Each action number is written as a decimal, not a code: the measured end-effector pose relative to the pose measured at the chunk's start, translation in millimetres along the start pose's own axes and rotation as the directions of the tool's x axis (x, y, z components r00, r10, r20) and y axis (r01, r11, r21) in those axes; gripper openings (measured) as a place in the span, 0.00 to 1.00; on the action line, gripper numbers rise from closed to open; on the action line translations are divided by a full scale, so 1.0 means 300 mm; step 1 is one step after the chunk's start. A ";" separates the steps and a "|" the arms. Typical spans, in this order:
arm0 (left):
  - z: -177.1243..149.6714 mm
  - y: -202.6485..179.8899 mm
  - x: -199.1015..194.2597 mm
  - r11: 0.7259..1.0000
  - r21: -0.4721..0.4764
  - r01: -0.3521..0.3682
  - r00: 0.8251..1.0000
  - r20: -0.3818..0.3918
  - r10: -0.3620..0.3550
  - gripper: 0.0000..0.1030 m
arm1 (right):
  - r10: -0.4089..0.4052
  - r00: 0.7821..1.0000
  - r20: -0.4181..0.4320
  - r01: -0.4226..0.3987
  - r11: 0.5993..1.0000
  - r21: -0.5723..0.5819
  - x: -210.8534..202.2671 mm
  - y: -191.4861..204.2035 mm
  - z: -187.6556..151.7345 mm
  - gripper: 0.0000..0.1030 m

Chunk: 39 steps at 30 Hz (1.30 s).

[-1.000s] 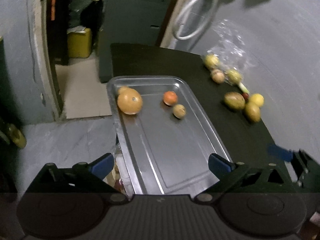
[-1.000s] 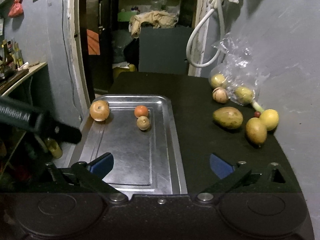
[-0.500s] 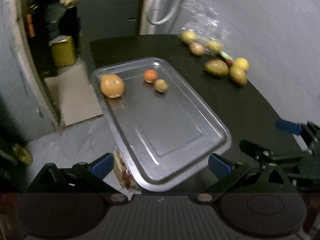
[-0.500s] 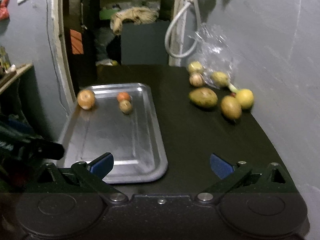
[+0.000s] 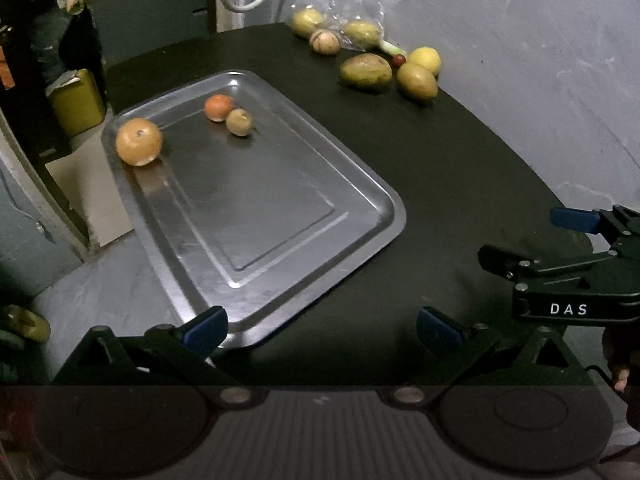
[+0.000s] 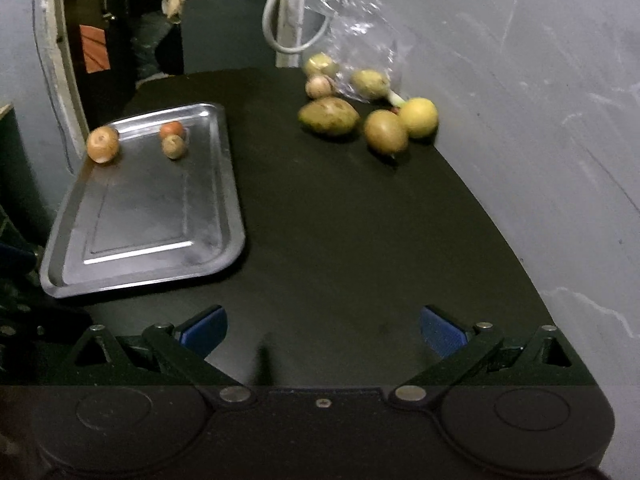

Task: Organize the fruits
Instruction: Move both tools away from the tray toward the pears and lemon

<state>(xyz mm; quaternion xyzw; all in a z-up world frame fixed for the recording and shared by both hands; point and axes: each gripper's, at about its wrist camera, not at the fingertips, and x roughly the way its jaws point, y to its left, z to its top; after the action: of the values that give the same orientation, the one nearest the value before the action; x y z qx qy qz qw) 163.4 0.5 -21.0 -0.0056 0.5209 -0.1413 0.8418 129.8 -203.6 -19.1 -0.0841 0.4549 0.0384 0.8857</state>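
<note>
A metal tray (image 5: pixel 280 248) (image 6: pixel 208 248) lies on the black table and holds a large orange (image 5: pixel 139 142) (image 6: pixel 103 144), a small red-orange fruit (image 5: pixel 218 107) (image 6: pixel 172 129) and a small brown fruit (image 5: pixel 239 122) (image 6: pixel 173 147). By the wall lie a green mango (image 5: pixel 365 72) (image 6: pixel 329 116), a brownish fruit (image 5: pixel 416 81) (image 6: pixel 385 132), a yellow lemon (image 5: pixel 425 60) (image 6: pixel 418 117) and more fruit by a plastic bag (image 6: pixel 360 40). My left gripper (image 5: pixel 322 326) is open over the tray's near corner. My right gripper (image 6: pixel 323 330) (image 5: pixel 576 236) is open above bare table, far from the fruit.
A grey wall (image 6: pixel 540 100) runs along the table's right side. A white hose (image 6: pixel 288 20) hangs behind the bag. Past the tray's left edge the table ends over the floor (image 5: pixel 92 280), with a yellow container (image 5: pixel 78 104) beyond.
Both grippers have drawn back toward the table's near end and risen. The left view swung right, bringing the right gripper into sight. The fruits have not moved.
</note>
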 end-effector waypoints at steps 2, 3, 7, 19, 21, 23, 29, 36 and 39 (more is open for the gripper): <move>0.006 -0.014 0.012 1.000 0.003 0.000 1.000 -0.012 0.000 0.99 | -0.006 1.000 -0.005 0.006 1.000 0.005 0.005 -0.018 -0.002 0.99; 0.010 -0.021 0.019 1.000 0.004 0.000 1.000 -0.017 0.000 0.99 | -0.008 1.000 -0.006 0.008 1.000 0.008 0.007 -0.027 -0.003 0.99; 0.028 -0.046 0.039 1.000 0.007 -0.005 1.000 -0.027 0.005 0.99 | -0.022 1.000 -0.013 0.022 1.000 0.019 0.024 -0.067 -0.001 0.99; 0.097 -0.110 0.096 0.999 -0.005 -0.054 0.997 -0.049 0.054 0.99 | -0.017 1.000 -0.015 0.017 1.000 0.001 0.111 -0.161 0.060 0.99; 0.116 -0.119 0.107 0.998 -0.013 -0.064 0.997 -0.053 0.063 0.99 | -0.008 1.000 -0.006 0.008 1.000 -0.005 0.126 -0.175 0.077 0.99; 0.138 -0.128 0.119 0.997 -0.025 -0.074 0.996 -0.052 0.073 0.99 | 0.002 1.000 0.005 -0.002 1.000 -0.006 0.145 -0.190 0.096 0.99; 0.208 -0.140 0.153 0.992 -0.078 -0.100 0.994 -0.052 0.096 0.99 | 0.030 0.999 0.019 -0.030 0.999 -0.017 0.215 -0.234 0.146 0.99; 0.297 -0.154 0.194 0.989 -0.102 -0.109 0.994 -0.041 0.105 0.99 | 0.054 0.998 0.044 -0.052 0.998 -0.036 0.288 -0.287 0.215 0.99; 0.340 -0.156 0.215 0.987 -0.120 -0.107 0.994 -0.030 0.104 0.99 | 0.065 0.997 0.047 -0.063 0.997 -0.046 0.320 -0.304 0.244 0.99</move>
<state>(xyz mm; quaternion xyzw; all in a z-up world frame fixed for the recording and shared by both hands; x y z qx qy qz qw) 269.0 -74.3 -23.4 -0.0276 0.5381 -0.0643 0.8399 257.6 -280.5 -44.8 -0.0881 0.4350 0.0790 0.8926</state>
